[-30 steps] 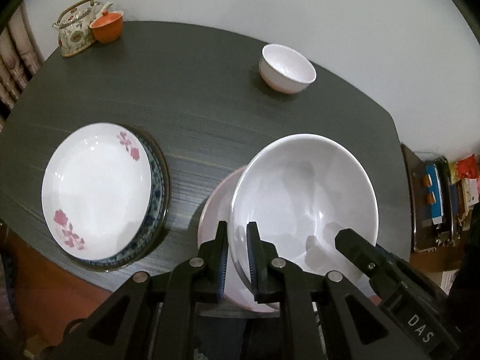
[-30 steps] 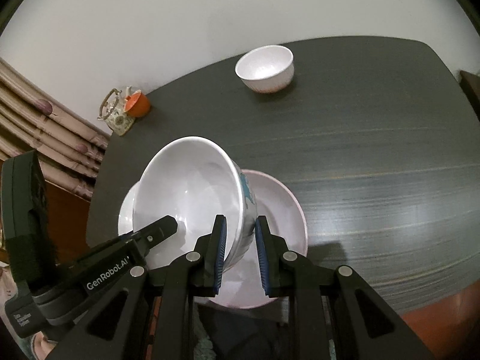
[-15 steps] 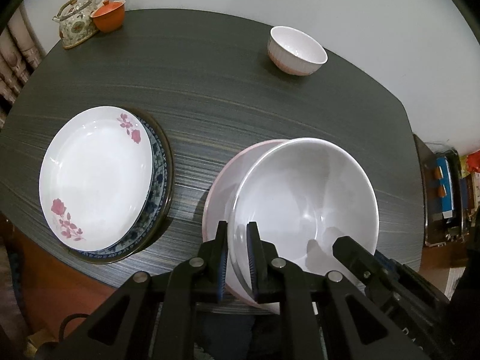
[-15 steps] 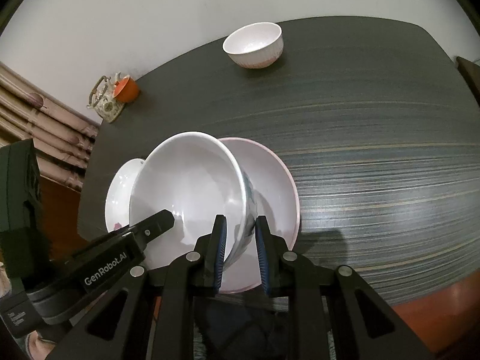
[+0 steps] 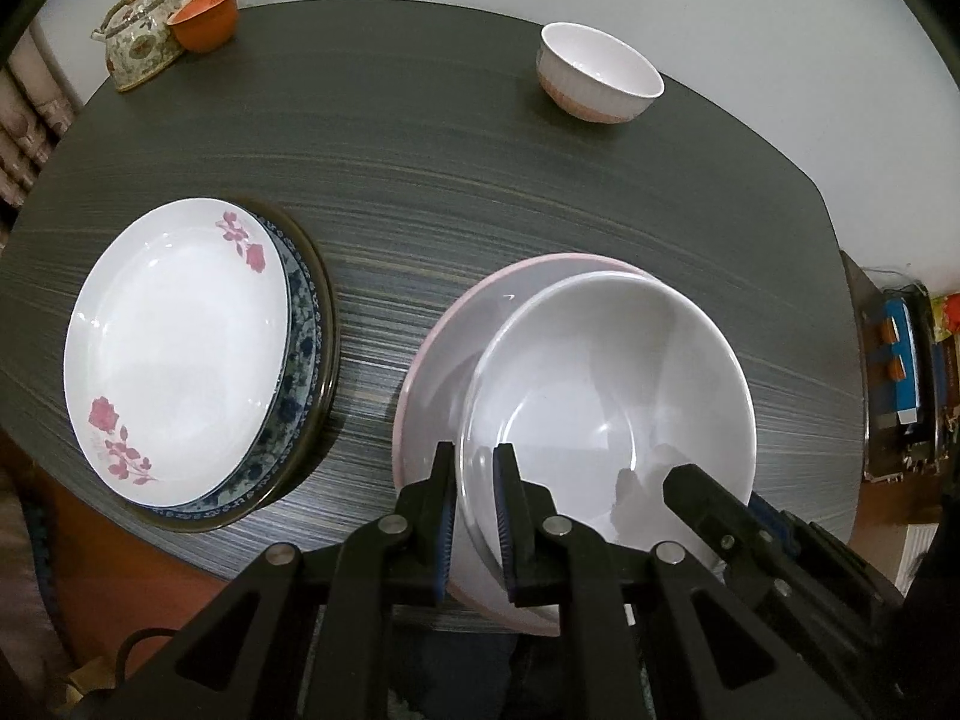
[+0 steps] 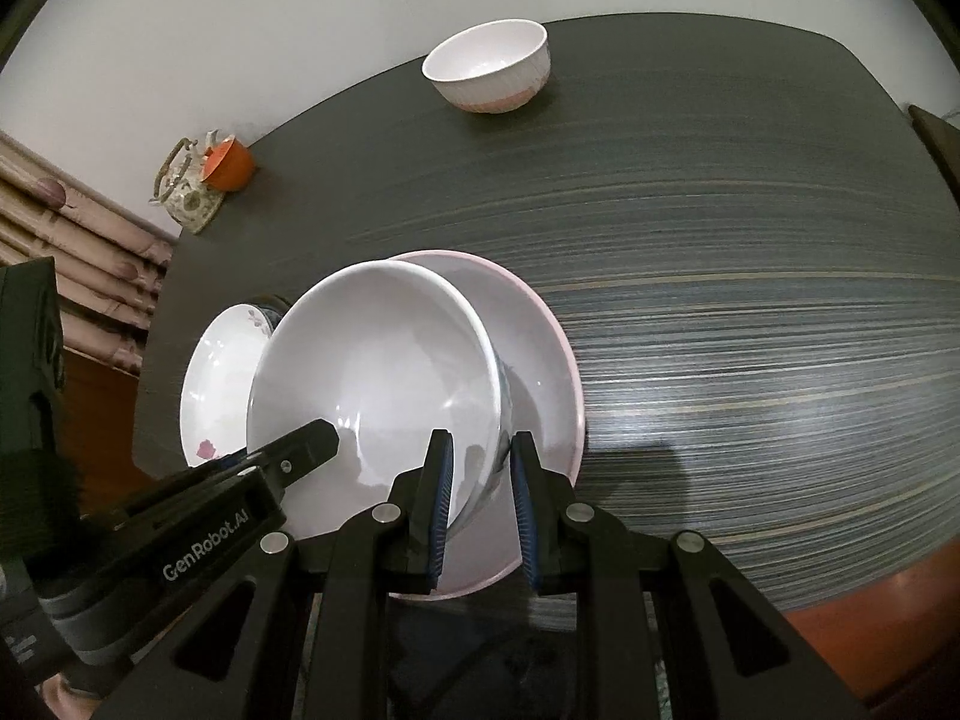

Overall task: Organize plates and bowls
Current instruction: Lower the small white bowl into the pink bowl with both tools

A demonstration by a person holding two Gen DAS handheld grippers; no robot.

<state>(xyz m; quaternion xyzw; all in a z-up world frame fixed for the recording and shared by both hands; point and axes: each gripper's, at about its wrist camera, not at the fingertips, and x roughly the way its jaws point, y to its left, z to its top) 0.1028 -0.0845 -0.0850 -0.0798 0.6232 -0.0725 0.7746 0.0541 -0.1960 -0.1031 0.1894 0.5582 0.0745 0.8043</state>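
A large white bowl (image 5: 606, 396) (image 6: 372, 372) sits tilted inside a pink-rimmed plate (image 5: 444, 336) (image 6: 540, 360) near the table's front edge. My left gripper (image 5: 474, 516) is shut on the bowl's near-left rim. My right gripper (image 6: 480, 510) is shut on the bowl's right rim; its finger also shows in the left wrist view (image 5: 708, 498). A white plate with pink flowers (image 5: 174, 348) (image 6: 216, 384) lies on a blue-patterned plate (image 5: 306, 348) to the left. A small white bowl (image 5: 594, 72) (image 6: 492, 66) stands at the far side.
A floral teapot (image 5: 141, 45) (image 6: 186, 192) and an orange cup (image 5: 204, 18) (image 6: 228, 162) stand at the far left corner of the dark table (image 5: 420, 168) (image 6: 720, 240). A shelf with clutter (image 5: 900, 372) is past the table's right edge.
Both grippers have lowered the large bowl down into the pink-rimmed plate and drawn slightly nearer the table. Both stay shut on its rim.
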